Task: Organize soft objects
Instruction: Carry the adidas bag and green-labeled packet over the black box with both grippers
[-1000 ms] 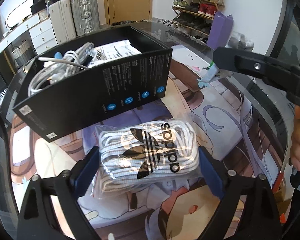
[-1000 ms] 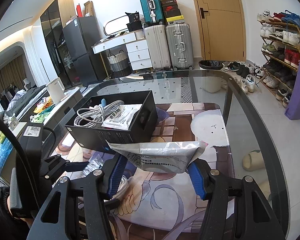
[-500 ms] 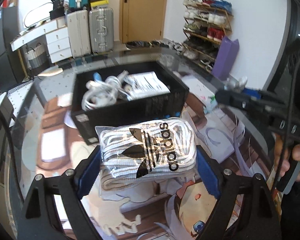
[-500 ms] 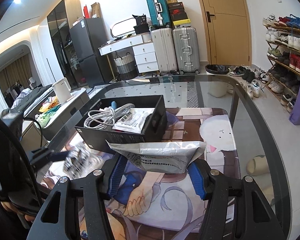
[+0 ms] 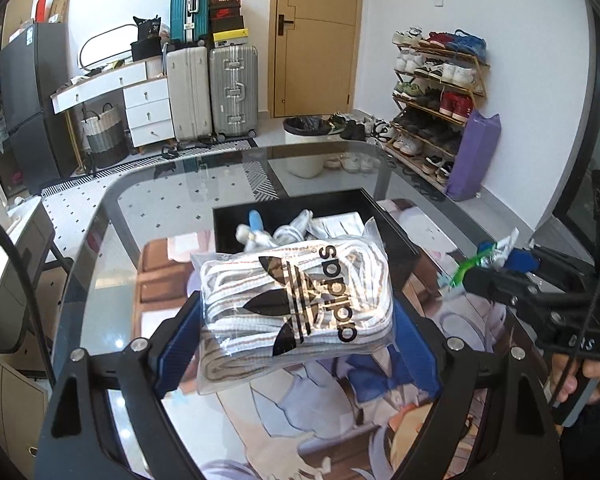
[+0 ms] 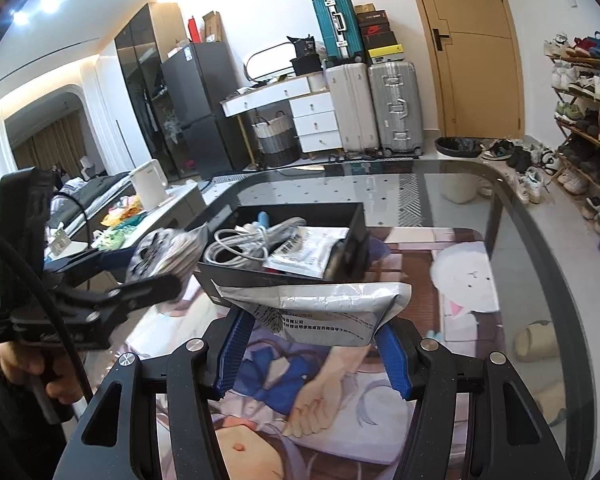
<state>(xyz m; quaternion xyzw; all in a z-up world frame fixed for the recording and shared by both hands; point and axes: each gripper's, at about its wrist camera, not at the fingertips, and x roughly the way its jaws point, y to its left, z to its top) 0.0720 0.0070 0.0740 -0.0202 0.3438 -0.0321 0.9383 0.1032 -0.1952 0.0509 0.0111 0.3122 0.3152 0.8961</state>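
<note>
Left tool is clamped on the slippery clear bag of laces, held up off the surface just short of the black box. Right tool pinches the silver pouch by its lower part, also in front of the box. Risk imo: plastic film sliding out of the pads, or both tools bumping over the 1 opening. The cables and packet already crowd it. Box floor is hidden, so free room is hard to judge.
</note>
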